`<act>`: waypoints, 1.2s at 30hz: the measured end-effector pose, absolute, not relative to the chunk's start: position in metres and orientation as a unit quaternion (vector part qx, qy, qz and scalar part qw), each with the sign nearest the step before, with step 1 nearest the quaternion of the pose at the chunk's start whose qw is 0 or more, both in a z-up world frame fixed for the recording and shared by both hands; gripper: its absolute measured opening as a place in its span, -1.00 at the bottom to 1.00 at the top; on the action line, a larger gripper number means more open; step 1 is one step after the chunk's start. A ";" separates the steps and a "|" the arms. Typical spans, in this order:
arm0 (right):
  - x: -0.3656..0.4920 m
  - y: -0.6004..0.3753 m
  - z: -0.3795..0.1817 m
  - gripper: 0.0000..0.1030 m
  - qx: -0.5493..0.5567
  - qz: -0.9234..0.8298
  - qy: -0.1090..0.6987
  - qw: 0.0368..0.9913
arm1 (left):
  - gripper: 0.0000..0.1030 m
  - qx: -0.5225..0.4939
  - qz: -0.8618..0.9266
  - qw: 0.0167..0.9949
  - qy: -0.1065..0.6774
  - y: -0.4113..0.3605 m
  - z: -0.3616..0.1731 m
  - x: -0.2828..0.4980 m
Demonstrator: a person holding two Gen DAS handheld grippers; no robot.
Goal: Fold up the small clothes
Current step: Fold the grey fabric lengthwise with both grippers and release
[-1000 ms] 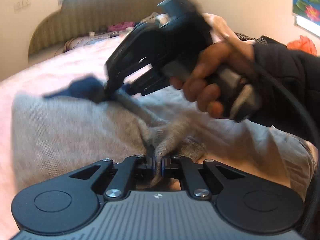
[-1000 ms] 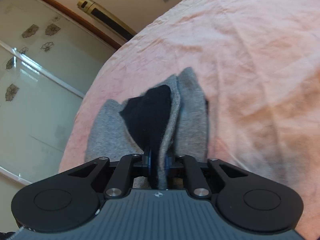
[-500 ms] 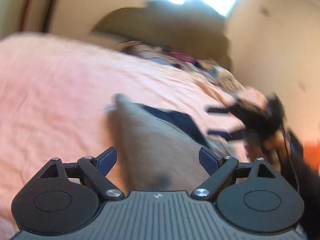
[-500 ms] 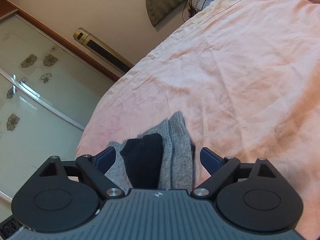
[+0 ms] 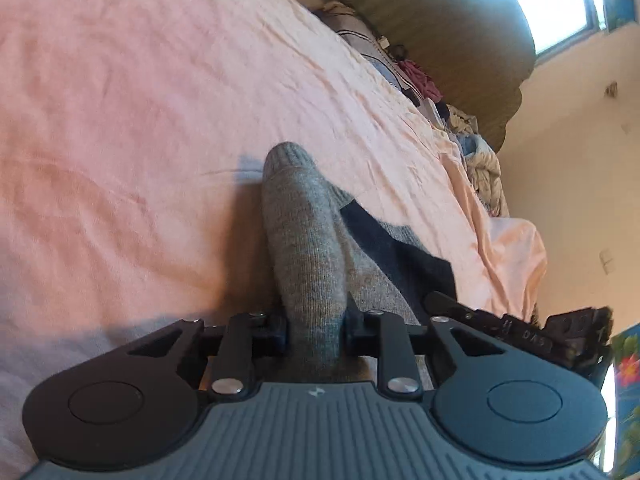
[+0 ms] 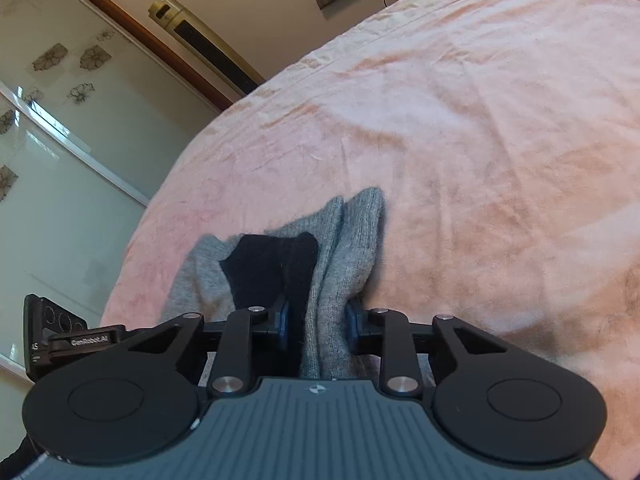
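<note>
- Both grippers, spread half a second ago, have just been closing: left gripper point(image 5: 316, 326) and right gripper point(image 6: 316, 322) each pinch the grey sock point(image 5: 308, 248) on the bed point(image 5: 120, 120).
- Soft, light, floppy knit; I judge bunched near-end folds the best hold.

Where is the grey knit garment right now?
The grey knit garment lies bunched on the pink bedsheet, low and central in both wrist views, with the left gripper and right gripper each clamped on a fold.
</note>
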State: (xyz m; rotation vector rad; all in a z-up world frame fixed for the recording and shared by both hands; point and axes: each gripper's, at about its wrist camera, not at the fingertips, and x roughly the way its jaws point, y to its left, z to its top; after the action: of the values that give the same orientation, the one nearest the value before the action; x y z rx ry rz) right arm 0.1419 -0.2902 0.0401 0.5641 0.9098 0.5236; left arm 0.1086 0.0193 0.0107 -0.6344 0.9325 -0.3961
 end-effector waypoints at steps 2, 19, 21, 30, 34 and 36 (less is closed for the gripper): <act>0.142 -0.286 0.049 -0.42 0.272 0.261 0.411 0.830 | -0.62 -0.278 -0.193 0.844 0.417 0.021 0.027 0.107; 0.138 -0.223 0.035 0.76 0.268 0.269 0.462 0.802 | 0.35 -0.299 -0.126 0.845 0.425 0.115 0.016 0.083; 0.121 -0.217 0.034 0.74 0.261 0.283 0.456 0.802 | 0.34 -0.325 -0.158 0.832 0.422 0.110 0.008 0.063; 0.088 -0.212 0.045 -0.55 0.194 0.301 0.461 0.812 | -0.76 -0.228 -0.176 0.858 0.425 0.087 0.023 0.039; 0.092 -0.223 0.030 -0.27 0.231 0.294 0.472 0.798 | -0.41 -0.169 -0.187 0.885 0.391 0.093 0.013 0.022; 0.100 -0.229 0.046 0.13 0.238 0.269 0.450 0.818 | -0.04 -0.185 -0.187 0.893 0.364 0.101 0.011 0.010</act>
State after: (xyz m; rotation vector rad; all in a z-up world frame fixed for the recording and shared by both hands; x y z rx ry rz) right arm 0.0997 -0.2291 0.0458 0.5079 0.9584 0.5728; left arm 0.0099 0.1008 0.0115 -0.3834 0.7556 -0.3878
